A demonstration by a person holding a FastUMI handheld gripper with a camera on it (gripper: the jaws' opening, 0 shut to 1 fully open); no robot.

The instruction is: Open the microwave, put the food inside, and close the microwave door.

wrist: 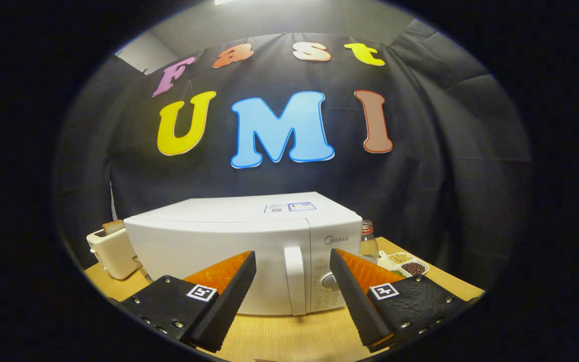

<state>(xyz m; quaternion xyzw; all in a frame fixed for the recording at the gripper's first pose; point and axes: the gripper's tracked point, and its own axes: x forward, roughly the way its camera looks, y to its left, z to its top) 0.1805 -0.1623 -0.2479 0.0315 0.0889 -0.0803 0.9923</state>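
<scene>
A white microwave (pixel 229 236) stands on the wooden table (pixel 289 337) just beyond my fingers, with its door shut. Its upright white handle (pixel 294 279) lies ahead, in line with the gap between my fingers. The control panel with a round knob (pixel 328 281) sits right of the handle, partly hidden behind my right finger. My gripper (pixel 293 257) is open, held a short way in front of the door, with nothing between its fingers. No food item can be made out apart from the small dishes to the right.
A cream toaster (pixel 111 251) with a slice of bread in it stands left of the microwave. To the right are a clear bottle (pixel 368 241) and a white divided dish of beans and grains (pixel 405 264). Bare table lies under my fingers.
</scene>
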